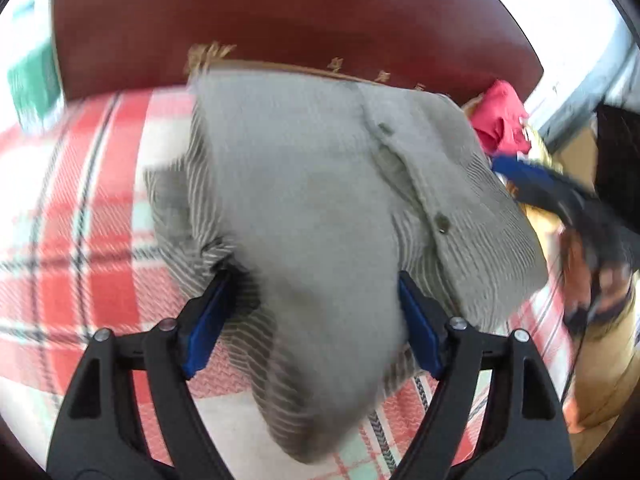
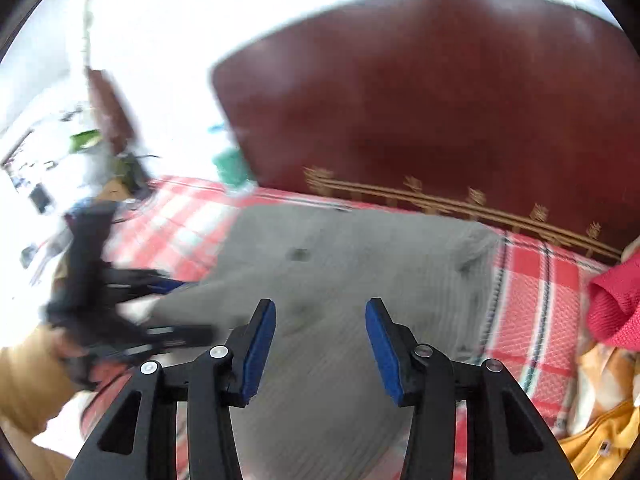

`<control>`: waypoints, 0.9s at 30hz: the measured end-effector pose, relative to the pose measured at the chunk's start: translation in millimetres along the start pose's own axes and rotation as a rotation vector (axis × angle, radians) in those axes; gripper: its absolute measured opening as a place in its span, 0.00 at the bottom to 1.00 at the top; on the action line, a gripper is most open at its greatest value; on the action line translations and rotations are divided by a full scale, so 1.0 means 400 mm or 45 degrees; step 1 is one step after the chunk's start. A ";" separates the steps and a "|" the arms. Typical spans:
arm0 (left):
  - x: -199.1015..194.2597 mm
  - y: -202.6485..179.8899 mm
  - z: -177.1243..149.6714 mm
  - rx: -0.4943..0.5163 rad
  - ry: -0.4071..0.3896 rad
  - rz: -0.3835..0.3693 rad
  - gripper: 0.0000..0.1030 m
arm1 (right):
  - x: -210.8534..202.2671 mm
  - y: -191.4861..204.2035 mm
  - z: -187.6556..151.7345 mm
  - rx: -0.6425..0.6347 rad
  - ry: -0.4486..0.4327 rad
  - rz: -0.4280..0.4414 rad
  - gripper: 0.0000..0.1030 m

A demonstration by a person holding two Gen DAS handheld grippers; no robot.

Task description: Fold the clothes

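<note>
Both grippers, left (image 1: 312, 328) and right (image 2: 320, 344), stand spread, pinching nothing; soft, floppy shirt (image 1: 320, 184) wants hem-corner grips.

Motion blur softens the grey striped garment (image 1: 320, 208), so its folds at 6 o'clock are hard to read. In the left wrist view the right gripper (image 1: 560, 196) at 3 o'clock is a dark smear; its jaws cannot be made out. The yellow clothing (image 2: 600, 432) at 5 o'clock is cut off by the frame edge.
</note>
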State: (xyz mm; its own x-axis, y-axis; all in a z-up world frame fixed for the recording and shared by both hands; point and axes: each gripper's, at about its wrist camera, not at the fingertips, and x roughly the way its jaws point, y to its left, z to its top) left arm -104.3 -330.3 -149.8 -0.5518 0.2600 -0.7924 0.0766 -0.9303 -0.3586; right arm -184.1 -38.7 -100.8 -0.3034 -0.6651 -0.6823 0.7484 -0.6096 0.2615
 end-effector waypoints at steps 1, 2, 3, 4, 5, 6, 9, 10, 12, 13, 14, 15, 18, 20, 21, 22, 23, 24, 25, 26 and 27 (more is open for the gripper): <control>0.003 0.010 -0.004 -0.022 -0.002 -0.020 0.80 | 0.007 0.017 -0.010 -0.032 0.020 0.016 0.47; 0.002 0.014 -0.008 -0.034 -0.013 -0.031 0.80 | 0.014 0.034 -0.019 -0.064 0.040 0.033 0.47; 0.000 0.013 -0.010 -0.033 -0.015 -0.027 0.80 | 0.046 0.043 -0.035 -0.088 0.082 0.001 0.47; -0.003 0.008 -0.013 -0.021 -0.012 -0.012 0.80 | 0.081 0.034 -0.051 -0.075 0.120 -0.014 0.47; -0.006 0.007 -0.015 -0.019 -0.012 -0.002 0.80 | 0.111 0.018 -0.065 -0.044 0.149 -0.008 0.47; -0.004 0.011 -0.007 -0.034 -0.014 -0.003 0.80 | 0.121 0.004 -0.070 -0.006 0.148 0.011 0.50; -0.038 0.029 -0.014 -0.099 -0.030 -0.030 0.80 | 0.112 -0.023 -0.071 0.095 0.101 0.073 0.52; -0.052 0.033 -0.017 -0.113 -0.040 -0.034 0.80 | 0.098 -0.020 -0.069 0.095 0.087 0.075 0.53; -0.078 0.036 -0.021 -0.132 -0.058 -0.036 0.80 | 0.069 -0.012 -0.065 0.094 0.059 0.078 0.55; -0.089 0.043 -0.023 -0.161 -0.056 -0.052 0.80 | 0.055 -0.008 -0.063 0.094 0.045 0.080 0.55; -0.100 0.050 -0.026 -0.191 -0.053 -0.067 0.80 | 0.041 -0.005 -0.062 0.094 0.031 0.082 0.56; -0.110 0.057 -0.029 -0.221 -0.051 -0.082 0.80 | 0.027 -0.001 -0.060 0.093 0.017 0.083 0.57; -0.132 0.059 -0.030 -0.255 -0.063 -0.068 0.80 | 0.001 0.020 -0.058 0.062 -0.014 0.084 0.57; -0.113 0.070 -0.027 -0.251 -0.042 -0.004 0.81 | 0.016 0.055 -0.070 -0.026 0.002 0.062 0.57; -0.102 0.076 -0.026 -0.251 -0.029 0.026 0.81 | 0.034 0.066 -0.083 -0.064 0.044 0.030 0.57; -0.078 0.087 -0.030 -0.273 0.011 0.039 0.83 | 0.068 0.069 -0.098 -0.090 0.100 -0.003 0.58; -0.044 0.089 -0.033 -0.280 0.053 0.034 0.87 | 0.095 0.065 -0.108 -0.088 0.125 -0.014 0.60; -0.039 0.088 -0.038 -0.268 0.046 0.037 0.89 | 0.115 0.057 -0.116 -0.075 0.135 -0.015 0.62; -0.034 0.086 -0.043 -0.257 0.038 0.040 0.92 | 0.120 0.053 -0.114 -0.057 0.125 -0.003 0.63; -0.029 0.086 -0.048 -0.249 0.032 0.041 0.92 | 0.116 0.050 -0.108 -0.039 0.119 0.011 0.64; -0.033 0.096 -0.047 -0.272 0.040 0.019 0.92 | 0.104 0.042 -0.100 -0.013 0.120 0.027 0.65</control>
State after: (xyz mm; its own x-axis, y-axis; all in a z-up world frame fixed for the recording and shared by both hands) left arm -78.5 -364.5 -162.6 -0.5234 0.2575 -0.8123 0.2606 -0.8592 -0.4403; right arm -160.5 -59.5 -152.0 -0.2307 -0.6340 -0.7381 0.7599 -0.5912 0.2703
